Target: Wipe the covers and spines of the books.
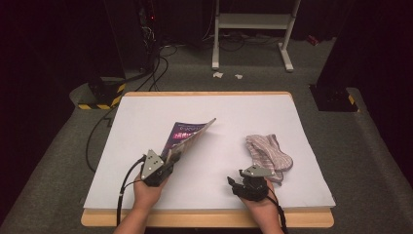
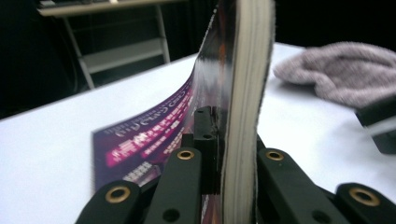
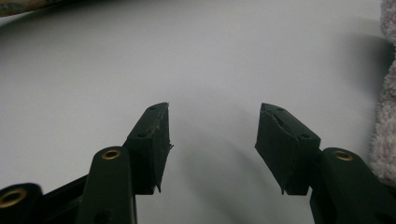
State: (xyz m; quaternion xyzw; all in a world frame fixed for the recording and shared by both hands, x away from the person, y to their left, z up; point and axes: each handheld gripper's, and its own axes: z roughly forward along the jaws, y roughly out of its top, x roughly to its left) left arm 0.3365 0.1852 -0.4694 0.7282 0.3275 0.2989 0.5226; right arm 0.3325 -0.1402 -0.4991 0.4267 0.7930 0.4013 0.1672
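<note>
White-covered surface (image 1: 146, 185) on a wooden board, dark room behind, grey carpet around it. Nearest the person, two hands came in from the bottom edge of the high view, each holding a claw. Left claw (image 1: 168, 157) was clamped on the near edge of a magazine (image 1: 187, 136), pads pressed on a thick block of its pages; in the left gripper view the page block (image 2: 245, 93) stood on edge between the jaws while the purple cover (image 2: 154, 135) curled away to the left and down to the surface. The magazine's far end rested on the surface, left of centre; its near end was raised. Right claw (image 1: 237, 181) sat low over the surface near the front edge, jaws apart with nothing between them, bare white showing in the gap in the right gripper view. Just beyond and right of it lay a crumpled striped cloth (image 1: 268, 152), grey-pink, well apart from the magazine. Farther back, cables on the floor and a white metal stand (image 1: 253, 22).
</note>
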